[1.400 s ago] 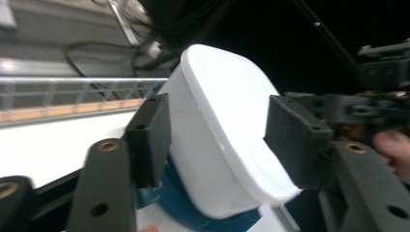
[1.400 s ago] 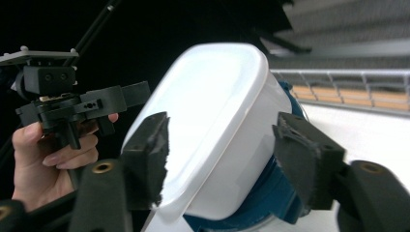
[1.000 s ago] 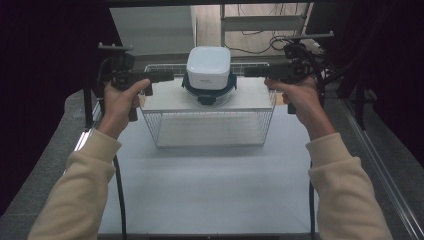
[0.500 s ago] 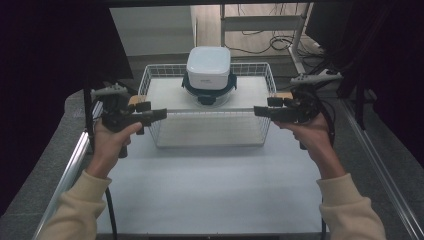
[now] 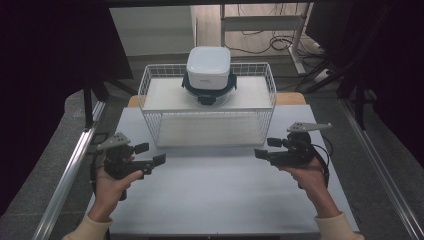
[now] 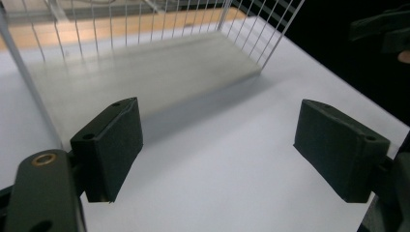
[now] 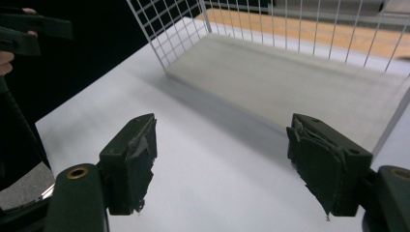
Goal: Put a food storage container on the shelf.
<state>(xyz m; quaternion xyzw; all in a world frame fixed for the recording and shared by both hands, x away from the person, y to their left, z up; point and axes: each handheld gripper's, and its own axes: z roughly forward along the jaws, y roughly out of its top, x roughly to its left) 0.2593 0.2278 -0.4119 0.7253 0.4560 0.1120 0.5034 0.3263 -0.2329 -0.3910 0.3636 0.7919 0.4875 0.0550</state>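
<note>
I see my left gripper (image 5: pixel 159 159) held wide open over the white table (image 5: pixel 215 200), gripping nothing, just in front of the wire basket (image 5: pixel 207 129). My right gripper (image 5: pixel 259 153) is spread wide too, empty, near the basket's other front corner. A lidded container (image 5: pixel 208 75) sits atop the basket.

From my seat at the feed, I see a white table (image 5: pixel 220 195) with a strip of wooden edge (image 5: pixel 290 98) at its far side. Grey speckled floor (image 5: pixel 45 165) runs along both flanks, and metal rails (image 5: pixel 70 170) line the table's sides. Black curtains (image 5: pixel 45 60) close in left and right. Beyond, a metal-legged desk frame (image 5: pixel 260 20) stands over loose cables (image 5: pixel 260 42) on a pale floor.
</note>
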